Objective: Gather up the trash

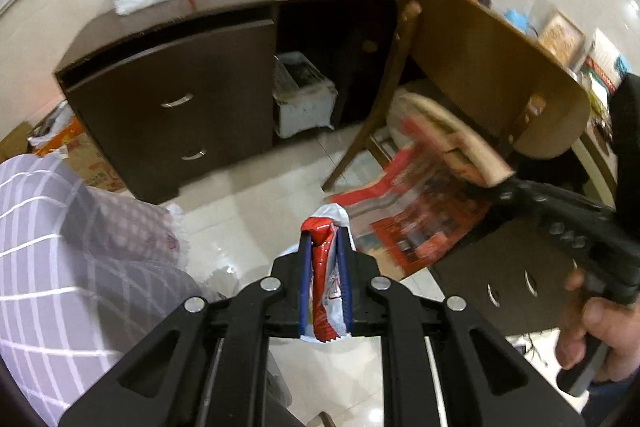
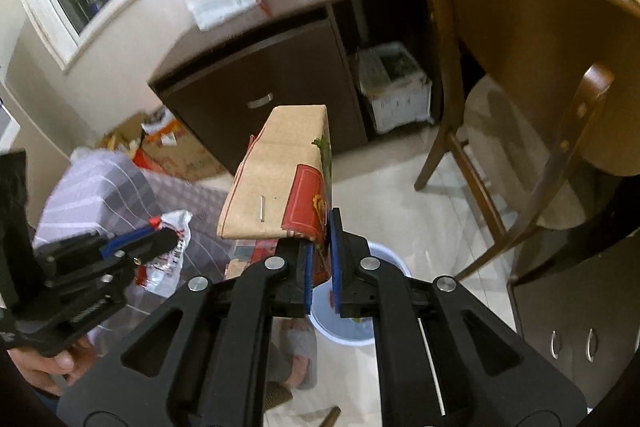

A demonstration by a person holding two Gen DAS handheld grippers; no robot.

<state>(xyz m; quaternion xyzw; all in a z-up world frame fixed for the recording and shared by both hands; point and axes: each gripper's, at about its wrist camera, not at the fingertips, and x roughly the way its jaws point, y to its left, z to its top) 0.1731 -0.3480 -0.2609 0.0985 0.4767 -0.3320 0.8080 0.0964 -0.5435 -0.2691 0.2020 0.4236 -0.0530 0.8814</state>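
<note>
Left gripper point(image 1: 325, 239): clamped on a red-and-white wrapper point(image 1: 326, 267), carried over the floor.
Right gripper point(image 2: 320, 227): pinching the edge of a flattened cardboard box point(image 2: 276, 179), right above the white bin point(image 2: 394, 265).
Done: I've got both pieces of trash in hand.
Left: neither is in the bin yet; I reckon the box drops first, then the wrapper.
Further trash: can't tell.

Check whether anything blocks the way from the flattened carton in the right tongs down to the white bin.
Nothing visible does. The right tongs grip the flattened carton right above the white bin, with only open air between. The left tongs, holding a wrapper, sit off to the side.
</note>
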